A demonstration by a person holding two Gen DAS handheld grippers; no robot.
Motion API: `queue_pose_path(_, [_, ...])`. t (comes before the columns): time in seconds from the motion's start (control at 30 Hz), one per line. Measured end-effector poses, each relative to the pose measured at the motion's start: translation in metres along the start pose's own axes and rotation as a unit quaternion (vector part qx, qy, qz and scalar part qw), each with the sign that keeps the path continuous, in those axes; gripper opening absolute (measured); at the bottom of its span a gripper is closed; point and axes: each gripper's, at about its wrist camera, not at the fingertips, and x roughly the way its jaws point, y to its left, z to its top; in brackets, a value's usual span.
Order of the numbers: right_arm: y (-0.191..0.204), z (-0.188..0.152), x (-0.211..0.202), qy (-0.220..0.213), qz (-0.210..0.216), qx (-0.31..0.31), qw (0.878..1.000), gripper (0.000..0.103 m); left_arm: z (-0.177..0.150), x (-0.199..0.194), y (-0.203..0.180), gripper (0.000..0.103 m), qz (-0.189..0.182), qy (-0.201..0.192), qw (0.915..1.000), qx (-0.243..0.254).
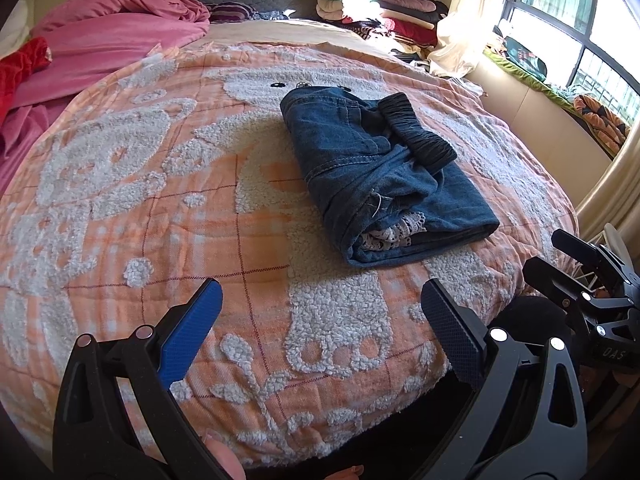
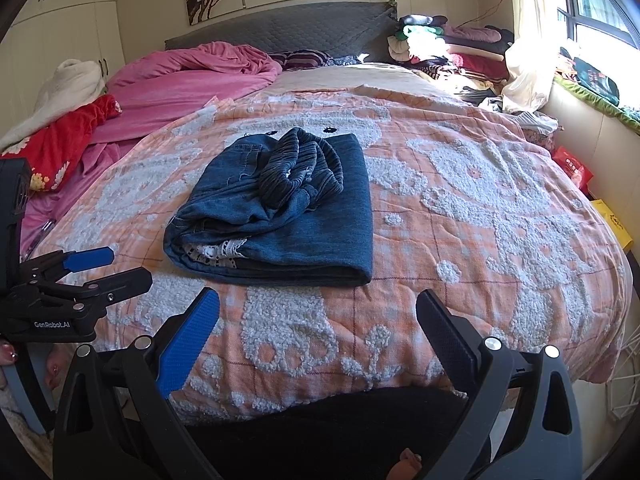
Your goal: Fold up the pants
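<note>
Blue denim pants [image 1: 384,168] lie folded into a compact bundle on the orange plaid bedspread [image 1: 160,200]. The dark elastic waistband sits on top and white lace trim shows at the near end. They also show in the right wrist view [image 2: 280,212]. My left gripper [image 1: 322,312] is open and empty, held near the bed's front edge, short of the pants. My right gripper [image 2: 318,320] is open and empty, also short of the pants. The right gripper appears at the right edge of the left wrist view [image 1: 592,280]; the left gripper appears at the left of the right wrist view [image 2: 92,268].
A pink duvet [image 2: 192,76] and red blanket [image 2: 64,144] lie at the bed's far left. A pile of clothes [image 2: 440,48] sits at the headboard's right. A window sill with clutter [image 2: 592,84] runs along the right. The bed's front edge [image 2: 320,396] is just below my grippers.
</note>
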Motion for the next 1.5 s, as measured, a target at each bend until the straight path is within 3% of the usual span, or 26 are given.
queue_pose_path(1.5, [-0.0043, -0.0021, 0.0045, 0.008, -0.008, 0.005, 1.0, 0.098, -0.0008, -0.0032, 0.0029, 0.094, 0.036, -0.003, 0.9994, -0.002])
